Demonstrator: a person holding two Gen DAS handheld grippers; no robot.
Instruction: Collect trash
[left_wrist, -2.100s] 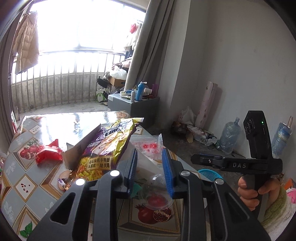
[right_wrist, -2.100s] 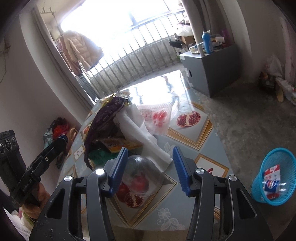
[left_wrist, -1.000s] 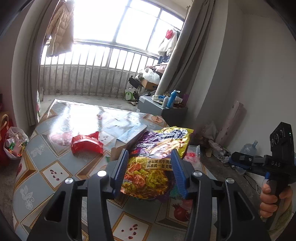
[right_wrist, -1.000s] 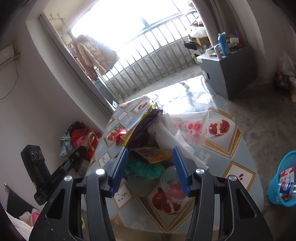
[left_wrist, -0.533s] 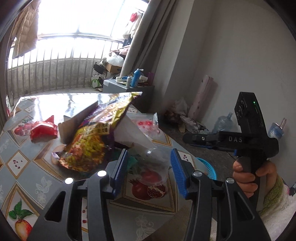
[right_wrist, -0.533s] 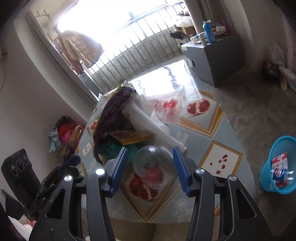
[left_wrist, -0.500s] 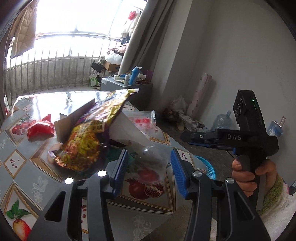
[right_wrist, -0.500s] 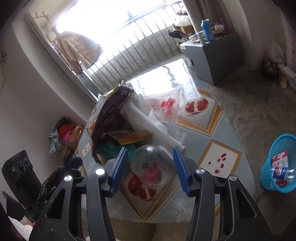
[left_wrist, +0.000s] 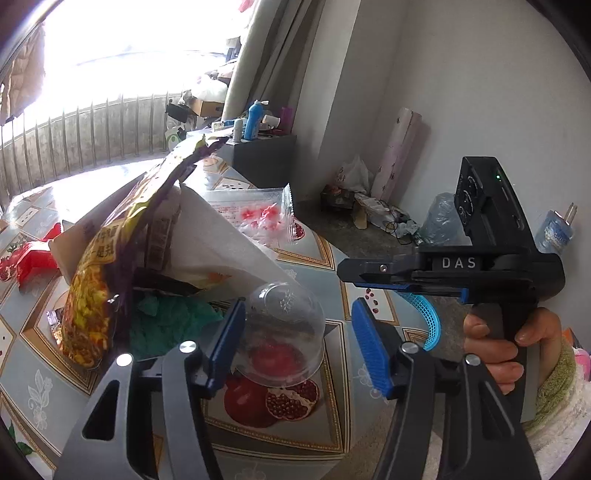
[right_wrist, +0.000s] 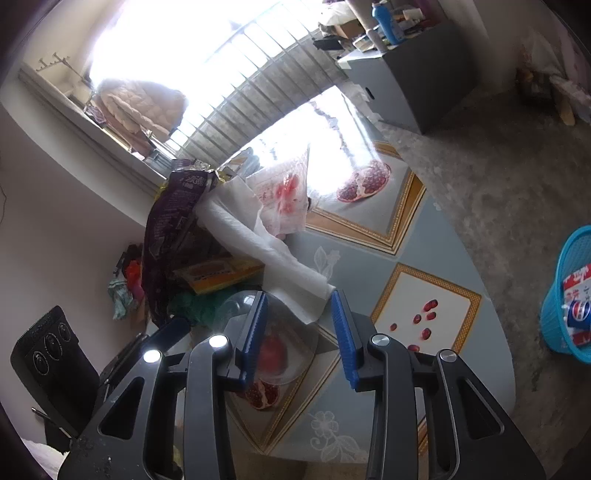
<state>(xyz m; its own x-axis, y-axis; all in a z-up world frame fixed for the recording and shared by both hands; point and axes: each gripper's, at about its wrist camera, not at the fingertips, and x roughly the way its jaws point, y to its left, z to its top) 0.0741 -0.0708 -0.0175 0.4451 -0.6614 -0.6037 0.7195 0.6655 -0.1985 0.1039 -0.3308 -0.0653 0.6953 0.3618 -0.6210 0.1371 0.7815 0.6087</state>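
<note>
Flanking the clear cup (left_wrist: 282, 332), left fingers (left_wrist: 225, 343) widening, right fingers (right_wrist: 255, 332) narrowing, both empty.

- Daylight floods in from the window (left_wrist: 110, 55) behind my table (left_wrist: 332, 258), blowing it out to pure white.
- Glare washes the table's far edge in my right wrist view.
- Nearer things stay sharp; walls look dim.
- Fisheye bends everything, with dark vignetted corners.
</note>
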